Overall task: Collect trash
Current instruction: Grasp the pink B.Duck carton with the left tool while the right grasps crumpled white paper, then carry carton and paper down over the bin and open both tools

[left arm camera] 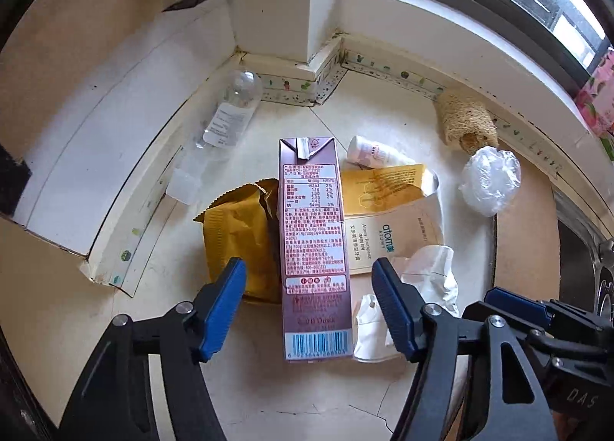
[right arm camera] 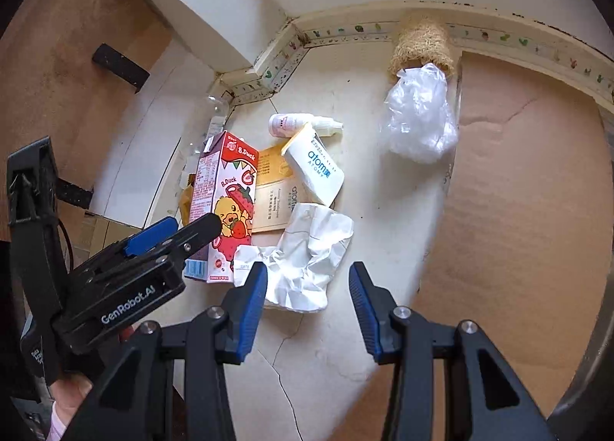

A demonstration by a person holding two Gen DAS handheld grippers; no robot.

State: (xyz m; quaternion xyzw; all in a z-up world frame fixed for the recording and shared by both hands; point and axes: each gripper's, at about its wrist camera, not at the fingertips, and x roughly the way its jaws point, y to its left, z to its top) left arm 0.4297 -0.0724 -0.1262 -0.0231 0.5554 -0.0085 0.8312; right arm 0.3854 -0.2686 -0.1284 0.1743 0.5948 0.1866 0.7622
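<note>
A pink B.Duck drink carton (left arm camera: 312,233) lies on the pale counter among other trash. My left gripper (left arm camera: 309,304) is open with a finger on each side of the carton's near end, not closed on it. In the right wrist view the carton (right arm camera: 226,195) stands left of centre, with the left gripper (right arm camera: 176,230) at it. My right gripper (right arm camera: 307,306) is open and empty just in front of crumpled white paper (right arm camera: 307,260). That paper also shows in the left wrist view (left arm camera: 422,283).
A yellow wrapper (left arm camera: 238,237), an Atomy toothpaste box (left arm camera: 391,218), a small white bottle (left arm camera: 368,153), a clear plastic bottle (left arm camera: 226,118), a crumpled plastic bag (right arm camera: 420,114) and a loofah (right arm camera: 420,45) lie around. Brown cardboard (right arm camera: 518,191) covers the right. Walls close the back.
</note>
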